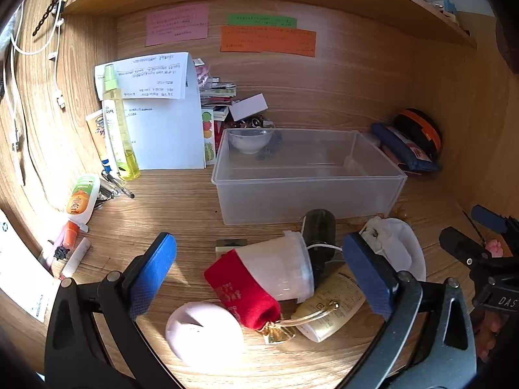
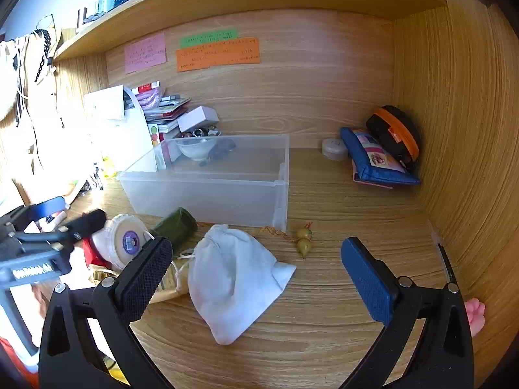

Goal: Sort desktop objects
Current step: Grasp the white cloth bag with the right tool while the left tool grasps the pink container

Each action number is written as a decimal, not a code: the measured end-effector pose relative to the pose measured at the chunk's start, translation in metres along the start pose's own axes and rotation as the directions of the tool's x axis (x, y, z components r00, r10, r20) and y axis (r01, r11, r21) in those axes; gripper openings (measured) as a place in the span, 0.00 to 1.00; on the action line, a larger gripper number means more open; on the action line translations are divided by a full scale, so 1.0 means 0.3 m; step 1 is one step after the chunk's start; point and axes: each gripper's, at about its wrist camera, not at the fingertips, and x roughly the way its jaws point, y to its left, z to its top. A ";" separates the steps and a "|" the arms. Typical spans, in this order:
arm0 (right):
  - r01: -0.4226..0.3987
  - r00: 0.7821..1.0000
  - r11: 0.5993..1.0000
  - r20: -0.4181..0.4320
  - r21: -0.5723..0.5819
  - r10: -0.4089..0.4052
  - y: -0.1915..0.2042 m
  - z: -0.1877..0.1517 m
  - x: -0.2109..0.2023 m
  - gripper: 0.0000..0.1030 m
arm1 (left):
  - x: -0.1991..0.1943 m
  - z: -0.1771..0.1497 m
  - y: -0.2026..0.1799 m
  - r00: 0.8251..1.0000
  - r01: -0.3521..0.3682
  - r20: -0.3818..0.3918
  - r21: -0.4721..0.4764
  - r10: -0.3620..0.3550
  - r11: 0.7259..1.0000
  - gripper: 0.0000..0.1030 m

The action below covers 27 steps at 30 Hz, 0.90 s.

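Note:
A clear plastic bin (image 1: 311,194) stands mid-desk, with a small glass bowl (image 1: 251,141) in its back left corner; the right wrist view shows the bin (image 2: 211,191) too. My left gripper (image 1: 259,272) is open around a white tub (image 1: 282,265) lying on its side, partly covered by a red pouch (image 1: 243,291). A cream tube (image 1: 331,308), a dark green bottle (image 1: 319,227) and a pale pink round object (image 1: 204,334) lie close by. My right gripper (image 2: 256,275) is open above a white cloth bag (image 2: 233,282). A gourd charm (image 2: 304,240) lies beside the bin.
Papers, a yellow spray bottle (image 1: 116,123), tubes and pens (image 1: 81,197) crowd the left. A blue pouch (image 2: 376,162), a black-orange case (image 2: 395,133) and a small round tin (image 2: 334,149) sit in the back right corner. A shelf hangs overhead; wooden walls close in on both sides.

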 end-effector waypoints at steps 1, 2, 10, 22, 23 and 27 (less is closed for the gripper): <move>0.002 1.000 1.000 -0.003 0.000 -0.002 -0.003 -0.002 0.002 1.00 | -0.006 -0.002 0.017 1.000 -0.002 -0.001 -0.002 0.002 1.000 1.00; 0.003 1.000 1.000 -0.006 0.001 -0.003 -0.006 -0.003 0.002 1.00 | -0.011 -0.004 0.035 1.000 -0.003 -0.005 -0.001 0.003 1.000 1.00; 0.025 0.998 1.000 -0.050 0.002 -0.025 -0.050 -0.021 0.017 1.00 | -0.030 -0.099 0.173 0.996 -0.029 -0.088 0.003 0.029 1.000 1.00; -0.063 0.985 0.998 -0.159 -0.003 0.061 -0.024 -0.079 0.085 1.00 | 0.034 -0.220 0.182 0.978 0.044 -0.203 -0.009 -0.045 0.999 1.00; -0.070 0.983 0.998 -0.170 -0.009 0.067 -0.017 -0.086 0.094 1.00 | 0.044 -0.226 0.188 0.977 0.038 -0.211 -0.016 -0.041 0.999 1.00; -0.085 0.972 0.995 -0.223 -0.050 0.072 0.000 -0.097 0.153 1.00 | 0.072 -0.240 0.213 0.974 0.015 -0.227 -0.039 -0.023 0.999 1.00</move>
